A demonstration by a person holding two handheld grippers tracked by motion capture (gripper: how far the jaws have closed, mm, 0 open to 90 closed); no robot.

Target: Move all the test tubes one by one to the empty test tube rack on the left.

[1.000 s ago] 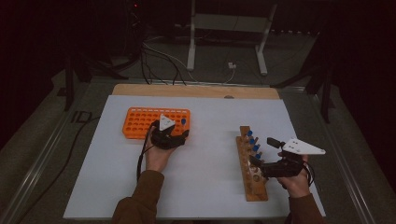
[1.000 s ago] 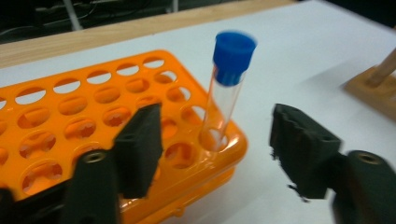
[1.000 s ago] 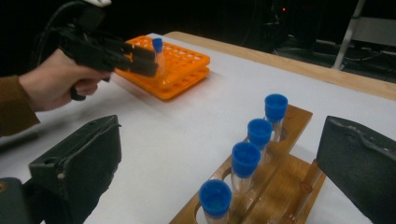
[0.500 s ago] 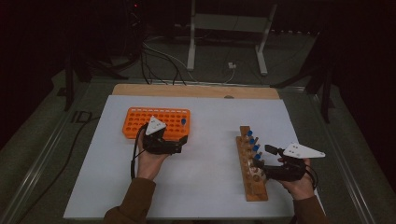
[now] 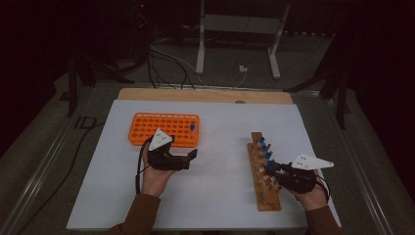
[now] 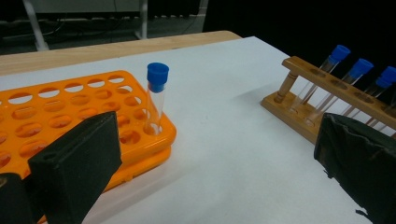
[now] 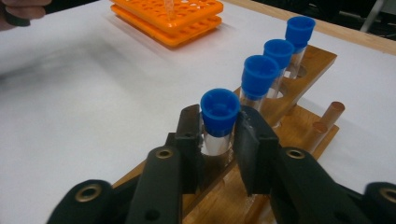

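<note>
Two racks sit on the white-covered bench (image 5: 220, 196) in front of you. At the left is the orange plastic tube rack with rows of round holes (image 5: 164, 128), and one clear test tube with a blue cap (image 6: 156, 95) stands upright in a hole near its right-hand corner. Your left gripper (image 5: 192, 157) lies just in front of that rack, over bare bench, pointing to the right; its fingers (image 6: 77, 163) are spread wide with nothing between them, and the capped tube stands apart from them, beyond the near finger in the left gripper view. Further right is the long wooden test tube rack (image 5: 262, 171), running away from you, with a row of blue-capped tubes leaning in its holes. Your right gripper (image 7: 219, 135) is at that rack, and its fingers (image 7: 189, 140) are drawn in narrow on either side of the nearest blue-capped glass tube (image 7: 219, 119), just under the cap; the tube is seated in its hole. Three more capped tubes (image 7: 279, 60) stand behind it in the same row
</note>
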